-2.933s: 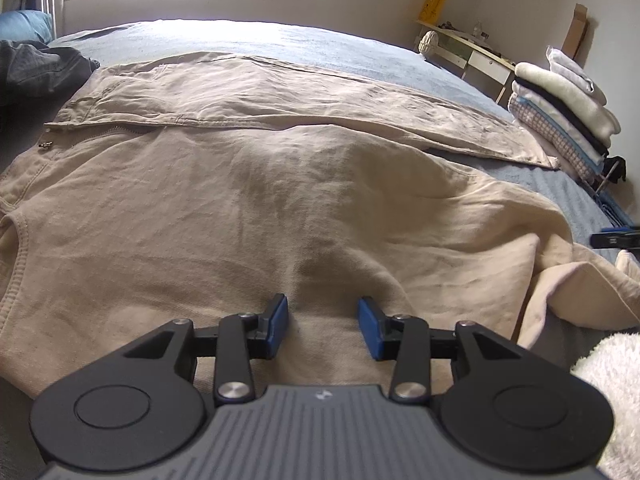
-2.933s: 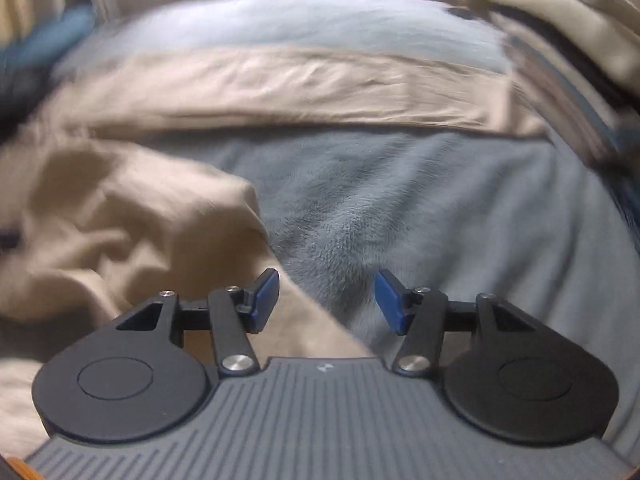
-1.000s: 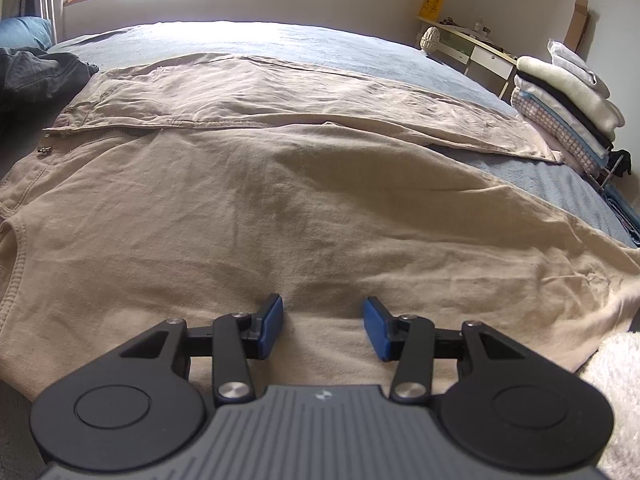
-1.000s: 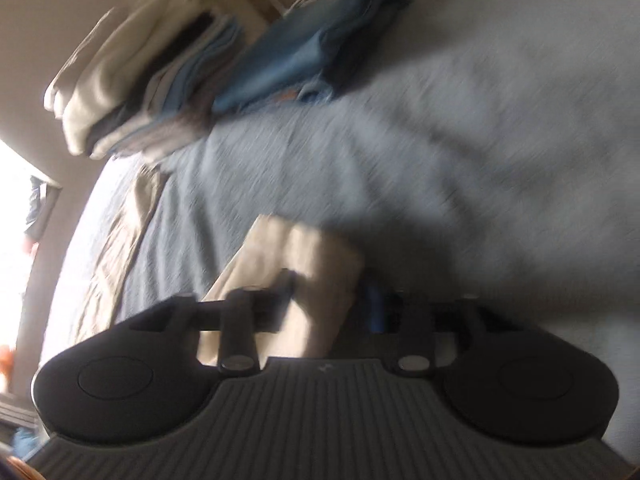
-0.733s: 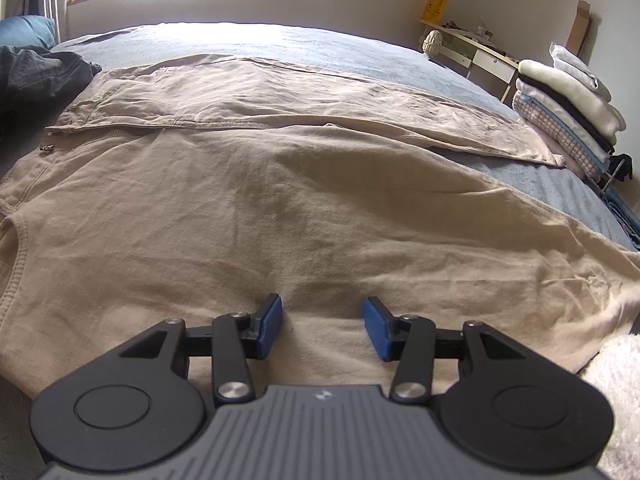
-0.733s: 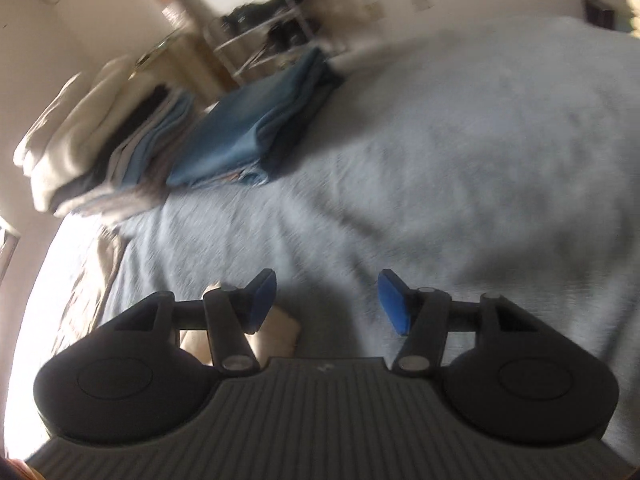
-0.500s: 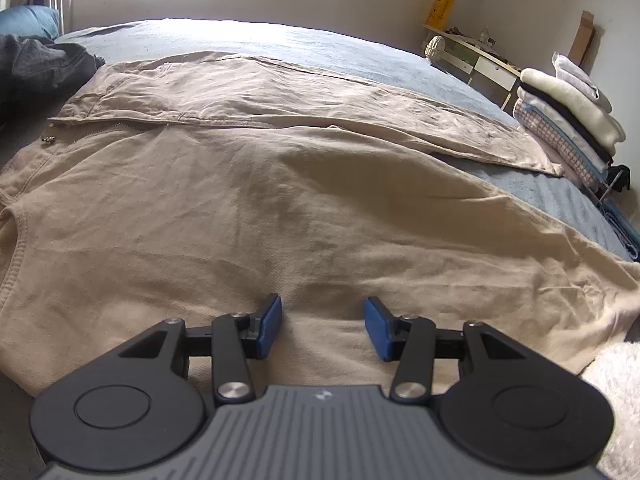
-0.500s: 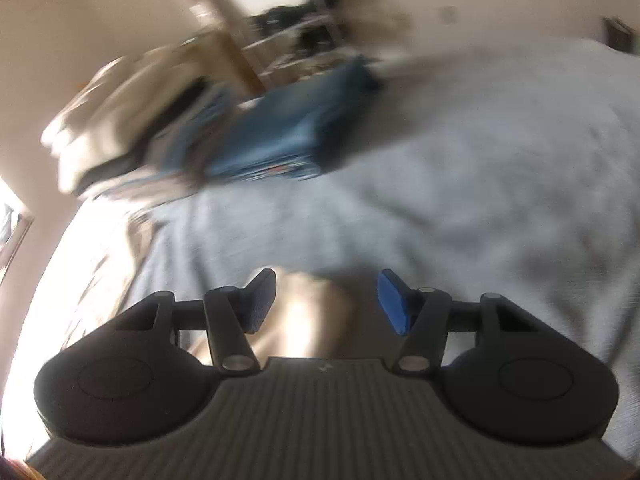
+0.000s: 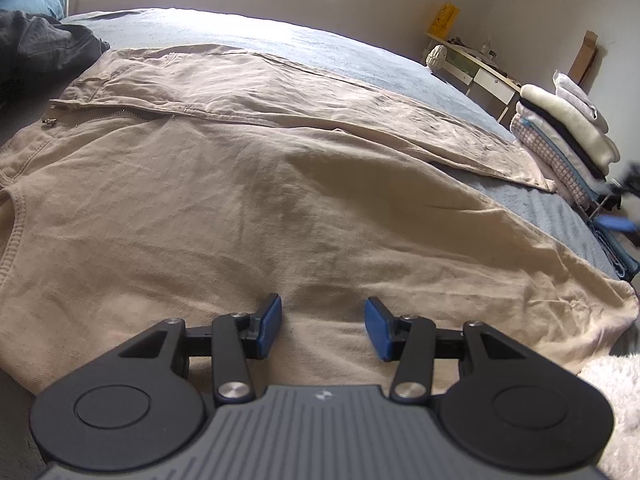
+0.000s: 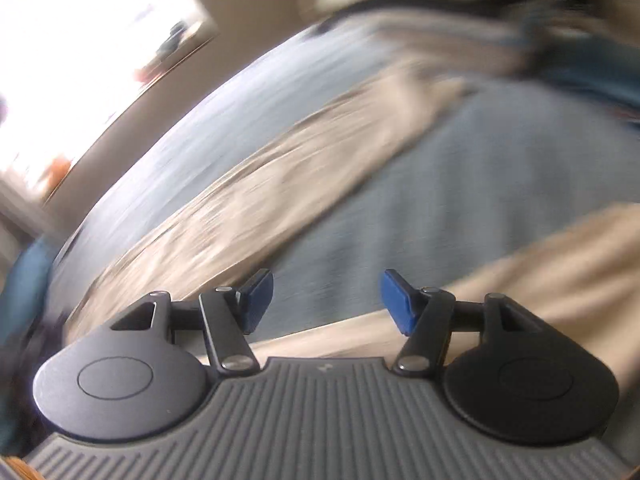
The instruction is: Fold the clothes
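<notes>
Beige trousers (image 9: 248, 184) lie spread on the grey-blue bed (image 9: 280, 40), zip (image 9: 52, 120) at the left and both legs running to the right. My left gripper (image 9: 322, 320) rests low over the near leg, open, with flat cloth under it and no fold between its blue pads. In the blurred right wrist view, my right gripper (image 10: 326, 292) hangs over the bare bedcover between the far leg (image 10: 280, 184) and the near leg (image 10: 552, 256). Its jaws are opening and nothing is between them. A blurred blue pad (image 9: 616, 222) of it shows at the right edge of the left wrist view.
A stack of folded clothes (image 9: 568, 140) and folded blue jeans (image 9: 618, 256) sit at the bed's right side. A dark garment (image 9: 40, 48) lies at the far left. A white fluffy cloth (image 9: 616, 384) is at the near right. A low desk (image 9: 472, 68) stands by the wall.
The right gripper let go of the beige leg end, spread its jaws, then rolled and swung from the folded stacks towards the trouser legs. The near leg now lies straight. The left gripper stayed put.
</notes>
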Demonstrator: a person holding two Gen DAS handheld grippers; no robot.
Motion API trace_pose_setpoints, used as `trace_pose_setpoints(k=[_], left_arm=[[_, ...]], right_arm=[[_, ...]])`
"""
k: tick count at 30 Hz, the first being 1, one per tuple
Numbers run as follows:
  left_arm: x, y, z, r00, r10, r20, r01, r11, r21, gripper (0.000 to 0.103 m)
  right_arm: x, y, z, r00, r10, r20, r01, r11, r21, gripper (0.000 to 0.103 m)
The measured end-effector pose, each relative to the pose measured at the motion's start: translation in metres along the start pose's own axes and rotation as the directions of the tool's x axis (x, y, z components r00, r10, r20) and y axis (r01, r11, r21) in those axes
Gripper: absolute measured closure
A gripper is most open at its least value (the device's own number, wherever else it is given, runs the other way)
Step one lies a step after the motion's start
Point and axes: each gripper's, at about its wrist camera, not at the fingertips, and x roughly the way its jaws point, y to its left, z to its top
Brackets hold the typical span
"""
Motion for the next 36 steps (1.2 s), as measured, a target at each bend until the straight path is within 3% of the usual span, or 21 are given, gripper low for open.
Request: trace_pose_setpoints(k=[3, 5, 10, 16, 22, 27, 30, 32, 35, 36], left_arm=[[0.0, 0.0, -0.002, 1.0, -0.005, 0.007, 0.005, 1.0, 0.006, 0.055], [-0.001, 0.001, -0.002, 1.0, -0.01, 0.006, 0.01, 1.0, 0.003, 0.055], [-0.006, 0.006, 0.001, 0.999, -0.04, 0.011, 0.041, 0.999, -0.025, 0.055], [-0.028, 0.005, 0.004, 0.985, -0.1, 0.14, 0.101, 0.995, 0.0, 0.055], [-0.008, -0.01, 0.029, 0.973, -0.151, 0.174, 0.144, 0.988, 0.052, 0.054], [0.036, -0.015, 0.046, 0.993, -0.065, 0.099, 0.065, 0.998, 0.011, 0.058], [0.048, -0.01, 0.047, 0.995, -0.057, 0.084, 0.058, 0.998, -0.016, 0.06], [0.048, -0.009, 0.047, 0.994, -0.059, 0.089, 0.061, 0.998, -0.02, 0.06], [0.049, -0.009, 0.044, 0.994, -0.057, 0.092, 0.059, 0.998, -0.018, 0.06], [0.048, -0.009, 0.044, 0.994, -0.056, 0.091, 0.057, 0.998, -0.016, 0.06]], right_arm=[[0.042, 0.059, -0.004, 0.983, 0.133, -0.127, -0.149, 0.98, -0.13, 0.043], [0.064, 0.096, -0.011, 0.963, 0.176, -0.202, -0.22, 0.951, -0.217, 0.043], [0.1, 0.167, -0.03, 0.919, 0.227, -0.324, -0.354, 0.836, -0.419, 0.046], [0.107, 0.198, -0.071, 0.865, 0.184, -0.467, -0.457, 0.675, -0.579, 0.076], [0.105, 0.204, -0.117, 0.86, 0.121, -0.495, -0.481, 0.518, -0.708, 0.08], [0.101, 0.209, -0.134, 0.884, 0.087, -0.46, -0.451, 0.419, -0.788, 0.077], [0.093, 0.207, -0.125, 0.882, 0.082, -0.463, -0.456, 0.393, -0.799, 0.076], [0.087, 0.202, -0.113, 0.882, 0.097, -0.462, -0.46, 0.396, -0.795, 0.075], [0.081, 0.193, -0.086, 0.882, 0.168, -0.441, -0.466, 0.465, -0.753, 0.075], [0.083, 0.19, -0.076, 0.883, 0.191, -0.428, -0.462, 0.51, -0.725, 0.075]])
